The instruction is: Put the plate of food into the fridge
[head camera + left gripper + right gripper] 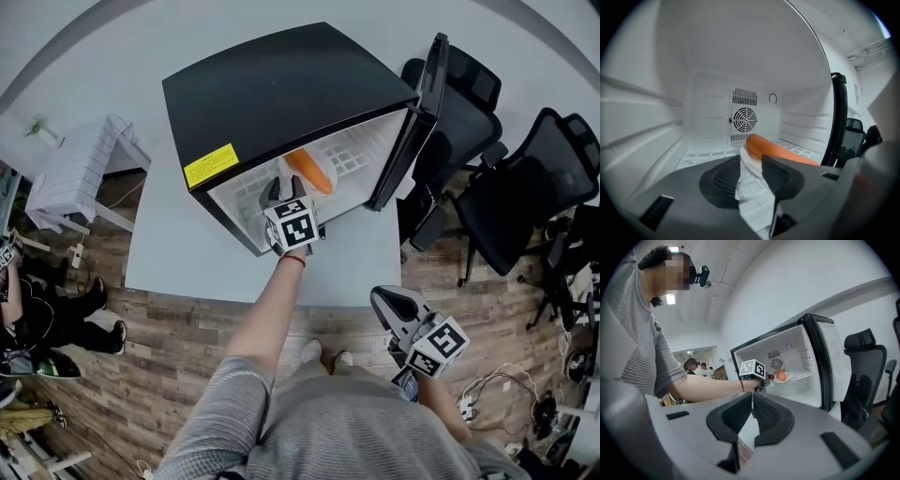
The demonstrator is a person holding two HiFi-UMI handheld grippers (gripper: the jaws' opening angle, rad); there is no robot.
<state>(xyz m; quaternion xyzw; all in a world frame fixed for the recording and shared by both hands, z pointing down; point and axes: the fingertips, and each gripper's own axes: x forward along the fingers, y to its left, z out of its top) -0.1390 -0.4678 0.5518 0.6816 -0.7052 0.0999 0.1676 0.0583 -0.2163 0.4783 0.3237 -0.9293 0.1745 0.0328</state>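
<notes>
left gripper view shows left gripper (752,163) pinching the plate (751,193) with orange food (777,148) inside the fridge (708,93); right gripper (752,397) closed empty.

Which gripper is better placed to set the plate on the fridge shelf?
Left. The left gripper grips the plate by its rim inside the fridge; the right gripper is shut, empty, outside it.

R tongs (752,405) closed, nothing btwn jaws. Ahead, fridge (799,355) door open; L tongs (764,382) (marker cube on top) hold plate (790,377) w/ orange food (781,376) inside, office chair (865,357) at right.
</notes>
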